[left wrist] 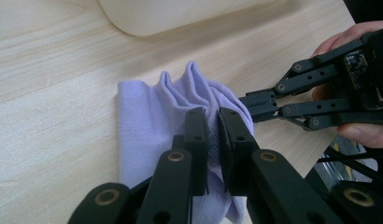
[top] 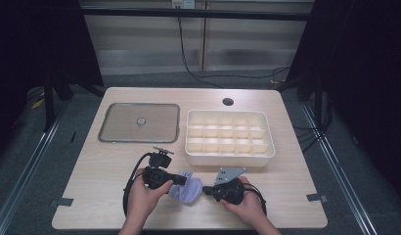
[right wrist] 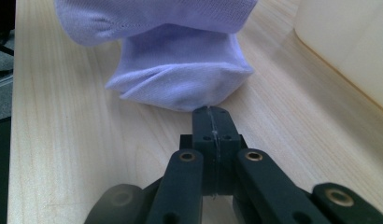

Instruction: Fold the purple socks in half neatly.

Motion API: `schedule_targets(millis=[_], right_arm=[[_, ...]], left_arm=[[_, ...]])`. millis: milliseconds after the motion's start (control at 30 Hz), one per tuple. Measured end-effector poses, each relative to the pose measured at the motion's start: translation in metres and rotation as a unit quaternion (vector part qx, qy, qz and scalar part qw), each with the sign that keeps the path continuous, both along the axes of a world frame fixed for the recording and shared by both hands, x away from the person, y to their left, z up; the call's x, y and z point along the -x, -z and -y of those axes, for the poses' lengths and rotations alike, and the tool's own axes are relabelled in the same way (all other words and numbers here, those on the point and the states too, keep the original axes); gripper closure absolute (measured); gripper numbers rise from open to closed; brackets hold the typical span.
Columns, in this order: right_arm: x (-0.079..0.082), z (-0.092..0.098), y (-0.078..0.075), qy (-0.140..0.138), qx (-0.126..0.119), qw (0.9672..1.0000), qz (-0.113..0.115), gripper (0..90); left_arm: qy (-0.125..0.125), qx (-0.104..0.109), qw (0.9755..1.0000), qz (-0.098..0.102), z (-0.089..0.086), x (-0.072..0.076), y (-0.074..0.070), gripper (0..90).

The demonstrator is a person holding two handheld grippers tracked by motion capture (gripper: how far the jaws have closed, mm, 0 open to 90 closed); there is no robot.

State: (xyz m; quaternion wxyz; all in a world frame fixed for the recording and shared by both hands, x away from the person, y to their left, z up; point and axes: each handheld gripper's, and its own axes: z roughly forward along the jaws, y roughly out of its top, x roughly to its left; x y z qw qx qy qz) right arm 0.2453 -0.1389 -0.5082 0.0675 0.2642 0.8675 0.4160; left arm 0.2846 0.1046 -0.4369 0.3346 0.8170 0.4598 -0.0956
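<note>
A crumpled lavender cloth [top: 189, 190] lies near the table's front edge, between both hands. My left gripper [top: 181, 180] comes in from the left and is shut on it. In the left gripper view the two jaws [left wrist: 214, 122] pinch a fold of the cloth [left wrist: 147, 116]. My right gripper [top: 206, 189] points at the cloth from the right. In the right gripper view its jaws [right wrist: 212, 112] are pressed flat together, with the tips against the lower hem of the cloth [right wrist: 180, 79]. Whether any fabric is caught between them is unclear.
A white box [top: 228, 159] divided into several compartments stands just behind the hands, right of centre. A flat clear lid with a grey rim [top: 139, 122] lies at the back left. A round cable hole [top: 228, 102] is near the table's far edge.
</note>
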Motion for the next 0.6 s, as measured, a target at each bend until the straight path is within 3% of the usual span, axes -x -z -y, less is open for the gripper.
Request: schedule_targets(millis=[100,600], right_arm=[[0.0003,-0.0002,0.0,0.001,-0.001,1.0,-0.001,90.0],[0.0003,-0.0001,0.0,0.001,0.0,1.0,-0.001,90.0]], left_arm=[[-0.007,0.003,1.0,0.0,0.0026,0.0011,0.0005,82.6],[0.003,-0.002,1.0,-0.003,0.0089,0.0022,0.0067,82.5]])
